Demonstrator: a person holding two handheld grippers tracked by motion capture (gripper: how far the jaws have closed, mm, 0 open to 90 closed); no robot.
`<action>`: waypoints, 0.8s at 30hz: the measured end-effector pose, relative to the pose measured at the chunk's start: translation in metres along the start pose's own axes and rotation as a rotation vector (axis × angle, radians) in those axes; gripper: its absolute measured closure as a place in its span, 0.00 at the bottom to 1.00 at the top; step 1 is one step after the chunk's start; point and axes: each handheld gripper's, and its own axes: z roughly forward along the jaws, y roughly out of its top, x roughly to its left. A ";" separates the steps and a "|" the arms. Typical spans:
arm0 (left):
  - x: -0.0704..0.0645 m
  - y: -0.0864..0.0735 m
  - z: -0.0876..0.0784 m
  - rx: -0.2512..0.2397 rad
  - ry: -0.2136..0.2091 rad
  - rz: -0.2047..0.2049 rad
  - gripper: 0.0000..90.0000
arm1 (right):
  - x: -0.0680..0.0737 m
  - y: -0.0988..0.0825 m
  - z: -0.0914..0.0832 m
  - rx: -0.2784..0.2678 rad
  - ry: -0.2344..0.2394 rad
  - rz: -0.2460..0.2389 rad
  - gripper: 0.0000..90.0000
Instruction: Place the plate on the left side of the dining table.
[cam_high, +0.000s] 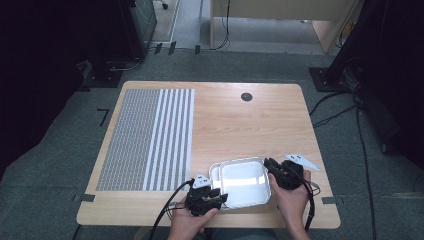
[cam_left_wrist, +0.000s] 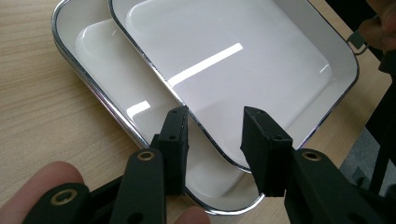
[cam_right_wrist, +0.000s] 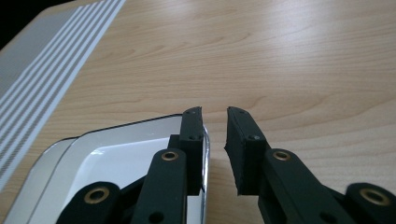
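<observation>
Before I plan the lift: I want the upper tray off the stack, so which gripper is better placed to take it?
Probably the left gripper: its open jaws straddle the upper tray's near rim. The right gripper has the far rim between its jaws, unpressed.

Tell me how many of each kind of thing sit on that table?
White trays: 2, upper tray stacked askew on the lower tray
Striped mat: 1
Hand-held grippers: 2, left gripper and right gripper
Total: 5
</observation>
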 end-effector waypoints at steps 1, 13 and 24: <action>0.000 0.000 0.000 0.001 -0.001 0.000 0.69 | 0.000 0.001 0.002 0.002 -0.007 -0.013 0.86; -0.001 -0.001 0.000 -0.001 -0.004 0.005 0.68 | 0.005 -0.005 0.016 0.062 -0.025 -0.027 0.98; -0.002 -0.002 0.000 -0.009 0.012 -0.007 0.69 | -0.001 -0.012 0.014 0.027 0.002 0.138 0.99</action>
